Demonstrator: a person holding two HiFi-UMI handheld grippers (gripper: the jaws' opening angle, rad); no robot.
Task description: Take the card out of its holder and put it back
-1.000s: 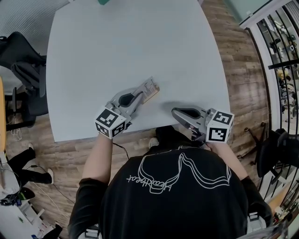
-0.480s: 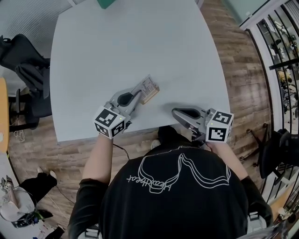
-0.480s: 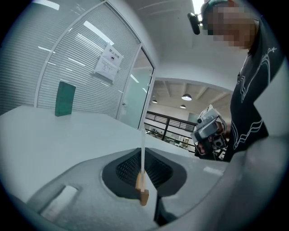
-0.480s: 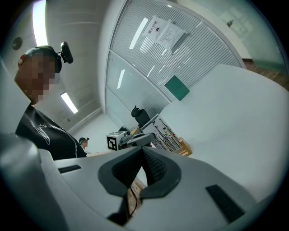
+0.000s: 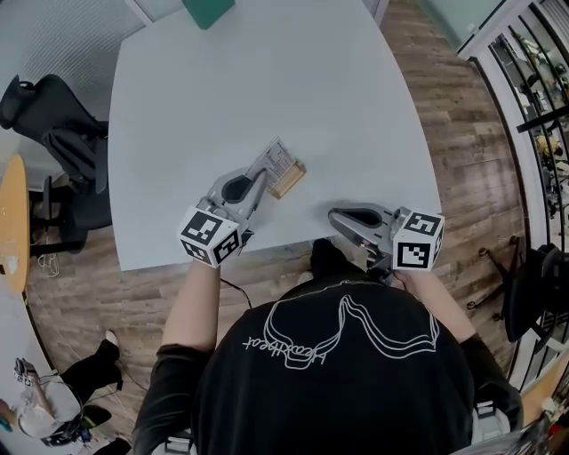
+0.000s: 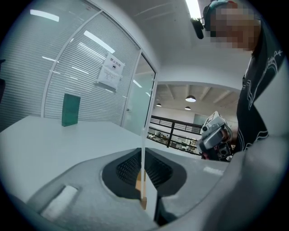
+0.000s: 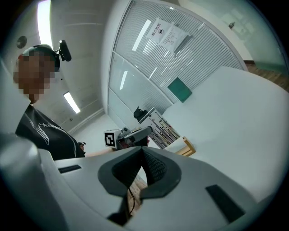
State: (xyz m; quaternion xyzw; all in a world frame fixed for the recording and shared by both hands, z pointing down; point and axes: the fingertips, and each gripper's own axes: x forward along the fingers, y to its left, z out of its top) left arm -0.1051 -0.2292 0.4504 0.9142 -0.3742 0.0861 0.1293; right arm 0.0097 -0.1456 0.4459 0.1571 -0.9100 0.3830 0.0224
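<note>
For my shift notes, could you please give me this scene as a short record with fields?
Surface: white table
Held item: card, pinched in the fingers of the left gripper
Below it: wooden holder on the table; whether the card is clear of its slot, cannot tell
Other hand: right gripper, fingers together, empty, at the table's near edge
Also present: green object at the far edge

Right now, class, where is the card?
In the head view, the card is left of centre near the table's front edge. It is gripped in the left tongs, right by the wooden holder.
</note>
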